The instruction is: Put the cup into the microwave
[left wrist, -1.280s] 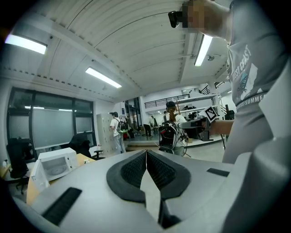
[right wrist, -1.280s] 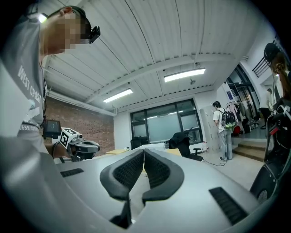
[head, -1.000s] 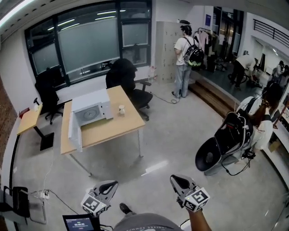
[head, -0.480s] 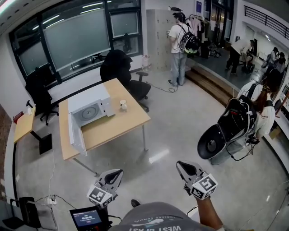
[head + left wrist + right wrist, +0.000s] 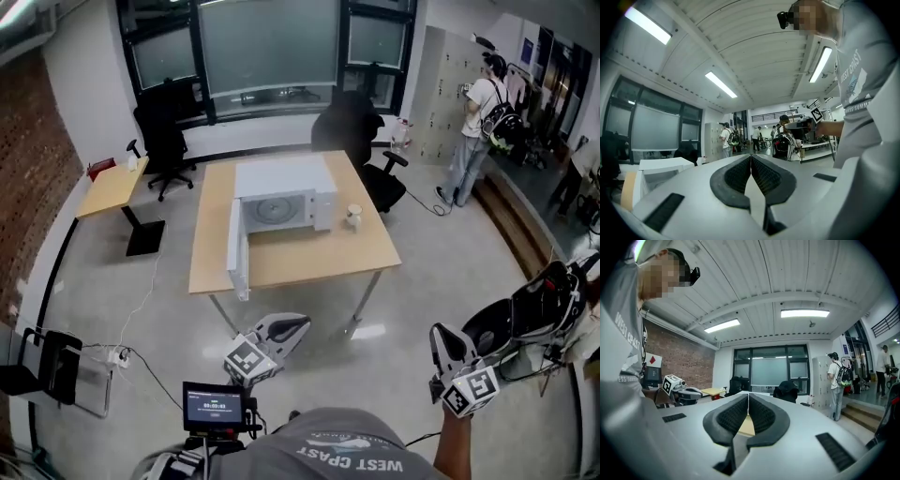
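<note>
So, closest to us: both tools sit low in front of our body, pointing level at the desk (image 5: 309, 267) but well short of it. We've got the left tool (image 5: 292, 323) with its jaws pressed together and nothing between them. The right tool (image 5: 441, 336) is the same, closed on nothing. That makes sense, since nothing's in reach and there's no point spreading them yet. A little screen (image 5: 214, 408) sits just below the left one.

Then there's a stretch of floor (image 5: 394, 375). Past that, the desk carries the microwave (image 5: 286, 192), and its door (image 5: 236, 253) is swung wide toward us, so we reckon the opening step is sorted. The cup (image 5: 353, 217) stands upright on the desk just beside the microwave's right side, apart from it, with neither tool on it.

Our guess is we close in and open the right tool, since the cup's on that side. Then we grab it and slide it in.

Farther back there's a black chair (image 5: 352, 122) behind the desk and a person (image 5: 478, 127) at the lockers (image 5: 436, 84).
</note>
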A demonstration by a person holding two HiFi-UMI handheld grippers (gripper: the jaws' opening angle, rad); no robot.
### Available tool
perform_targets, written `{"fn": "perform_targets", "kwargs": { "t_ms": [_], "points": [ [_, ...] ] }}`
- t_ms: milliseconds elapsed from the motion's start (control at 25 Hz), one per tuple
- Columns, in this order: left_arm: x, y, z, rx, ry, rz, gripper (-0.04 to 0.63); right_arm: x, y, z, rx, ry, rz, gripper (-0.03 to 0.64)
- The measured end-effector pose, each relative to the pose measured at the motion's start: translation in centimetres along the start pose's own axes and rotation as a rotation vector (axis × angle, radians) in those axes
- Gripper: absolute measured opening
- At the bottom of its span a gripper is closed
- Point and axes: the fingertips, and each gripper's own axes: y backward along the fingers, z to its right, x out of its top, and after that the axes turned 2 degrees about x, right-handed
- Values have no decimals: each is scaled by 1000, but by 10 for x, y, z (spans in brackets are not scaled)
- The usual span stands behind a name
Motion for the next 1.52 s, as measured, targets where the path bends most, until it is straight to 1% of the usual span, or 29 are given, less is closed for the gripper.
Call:
{"fn": "perform_targets", "kwargs": {
  "t_ms": [160, 320, 520, 640, 760, 880, 1040, 1160, 1240, 1360, 1440, 1520],
  "points": [
    [5, 2, -33, 14, -40, -9, 21, 14, -38, 8, 19, 4, 32, 18],
    [16, -4, -52, 30, -59, -1, 21, 14, -67, 14, 59, 6, 29, 20],
    [10, -30, -82, 70, -58, -23, 21, 0, -115, 52, 90, -16, 21, 20],
    [1, -47, -110, 114, -52, -44, 21, -11, -163, 76, 134, -32, 24, 20],
    [-9, -73, -148, 168, -50, -58, 21, -21, -220, 104, 196, -34, 22, 20],
    [-11, -109, -186, 227, -8, -56, 21, -29, -276, 141, 237, -45, 30, 20],
    [-14, -156, -231, 255, 28, -47, 21, -44, -347, 185, 266, -70, 14, 19],
    [-20, -173, -261, 289, 55, -68, 21, -53, -395, 205, 301, -81, -13, 20],
    [-25, -179, -277, 318, 75, -88, 21, -61, -422, 218, 308, -84, -36, 20],
    [-32, -193, -301, 375, 98, -90, 21, -77, -473, 252, 321, -85, -62, 20],
    [-40, -205, -317, 417, 104, -95, 21, -91, -510, 277, 317, -87, -85, 20],
    [-50, -214, -329, 447, 106, -111, 21, -113, -538, 300, 297, -110, -119, 20]
  ]
}}
